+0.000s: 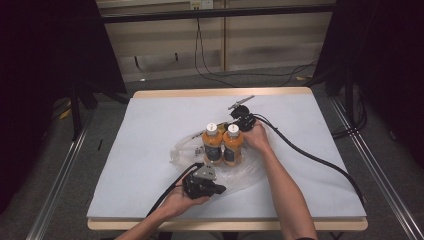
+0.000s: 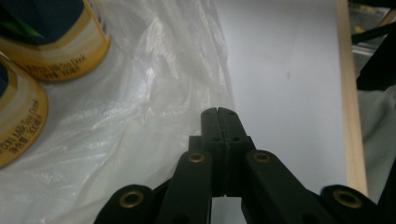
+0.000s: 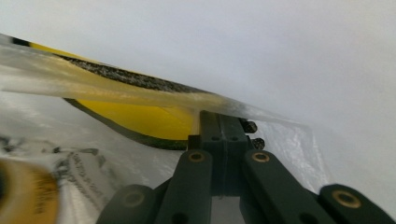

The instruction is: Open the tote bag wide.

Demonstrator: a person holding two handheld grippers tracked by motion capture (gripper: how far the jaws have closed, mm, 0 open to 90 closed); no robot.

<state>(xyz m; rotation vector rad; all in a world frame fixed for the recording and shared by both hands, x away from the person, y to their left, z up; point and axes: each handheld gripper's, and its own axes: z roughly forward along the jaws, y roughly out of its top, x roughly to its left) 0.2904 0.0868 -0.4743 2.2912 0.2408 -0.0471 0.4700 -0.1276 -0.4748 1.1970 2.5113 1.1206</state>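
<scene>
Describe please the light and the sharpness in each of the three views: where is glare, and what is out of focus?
High view: table evenly lit, surroundings dark, fairly sharp. Left gripper view: soft glare on the plastic bag; bottles slightly blurred. Right gripper view: the yellow-and-black thing behind the bag film is blurred, the bottle at the bottom left corner heavily so.

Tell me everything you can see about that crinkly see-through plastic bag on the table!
The clear, crinkled plastic bag lies spread on the white tabletop near its middle. It looks thin, glossy and wrinkled. Two orange bottles with white caps stand upright on or in it, side by side. The left gripper is shut at its near edge, and the right gripper is shut at its far edge.
</scene>
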